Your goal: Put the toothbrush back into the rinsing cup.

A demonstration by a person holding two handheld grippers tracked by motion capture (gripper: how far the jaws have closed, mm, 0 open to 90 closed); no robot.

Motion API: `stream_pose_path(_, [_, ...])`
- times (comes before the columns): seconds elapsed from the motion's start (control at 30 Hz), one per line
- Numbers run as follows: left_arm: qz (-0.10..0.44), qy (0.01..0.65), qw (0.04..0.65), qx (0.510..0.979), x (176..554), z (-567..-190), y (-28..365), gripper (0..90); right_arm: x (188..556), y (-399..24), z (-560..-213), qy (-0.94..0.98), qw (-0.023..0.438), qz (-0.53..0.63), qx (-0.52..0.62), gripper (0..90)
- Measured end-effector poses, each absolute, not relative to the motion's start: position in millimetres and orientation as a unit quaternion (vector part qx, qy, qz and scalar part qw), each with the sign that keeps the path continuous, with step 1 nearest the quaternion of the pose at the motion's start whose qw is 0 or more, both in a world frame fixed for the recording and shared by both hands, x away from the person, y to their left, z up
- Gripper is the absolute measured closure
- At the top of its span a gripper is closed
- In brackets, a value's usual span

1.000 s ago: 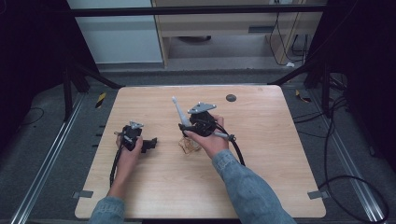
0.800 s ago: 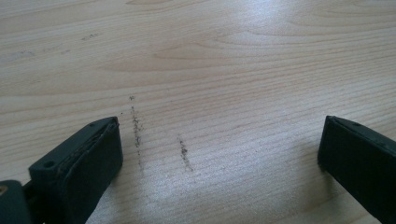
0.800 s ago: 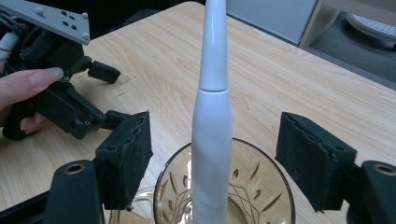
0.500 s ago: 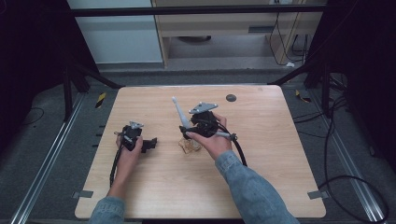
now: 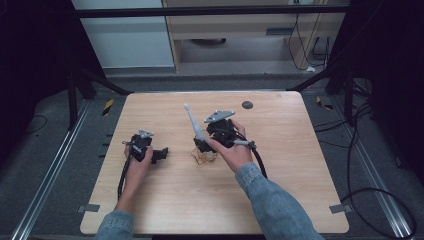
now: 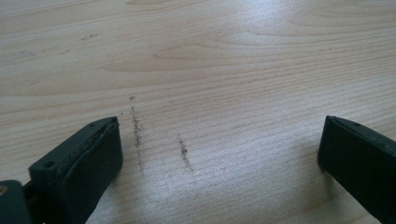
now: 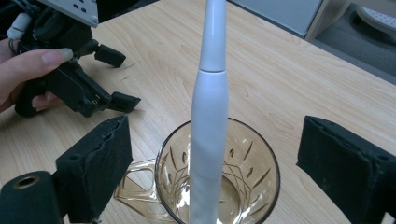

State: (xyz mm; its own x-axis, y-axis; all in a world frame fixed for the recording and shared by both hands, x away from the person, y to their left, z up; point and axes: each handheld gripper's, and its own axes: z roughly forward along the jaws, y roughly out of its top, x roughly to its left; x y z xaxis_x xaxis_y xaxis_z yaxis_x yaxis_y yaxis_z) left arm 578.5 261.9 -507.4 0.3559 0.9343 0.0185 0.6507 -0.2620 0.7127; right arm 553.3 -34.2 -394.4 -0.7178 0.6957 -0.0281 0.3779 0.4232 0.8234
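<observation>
Right tongs (image 7: pixel 212 163) stand wide apart with a white toothbrush (image 7: pixel 208 135) between the two black jaws, touching neither of them; the jaws have just been opening. That toothbrush stands nearly upright with its lower end inside a clear glass cup (image 7: pixel 247 182), and it leans a little away from the tongs, its slim neck rising past the top of the right gripper view. The cup has a cut pattern on its wall and a handle that sticks out below the left-hand jaw. In the high view the right tongs (image 5: pixel 200 146) sit over the cup (image 5: pixel 204 157), and the toothbrush (image 5: pixel 194 122) slants up and away from them toward the far side of the table (image 5: pixel 280 190).

Left tongs (image 6: pixel 219 154) are open as well, with bare wood between their jaws and a few dark scuff marks (image 6: pixel 182 151) on the wood just ahead of them. In the high view the left tongs (image 5: pixel 161 155) rest low on the table, well apart from the cup, pointing toward it. A small dark round spot (image 5: pixel 247 105) lies on the table beyond the right tongs, near the far edge.
</observation>
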Motion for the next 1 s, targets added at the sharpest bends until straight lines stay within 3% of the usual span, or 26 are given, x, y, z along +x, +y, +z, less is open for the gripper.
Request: stream_pose_path(1.0, [0.226,0.52,0.313,0.762,578,-507,262,0.0,538,-74,-376,0.811,0.222,0.42,0.343,7.1])
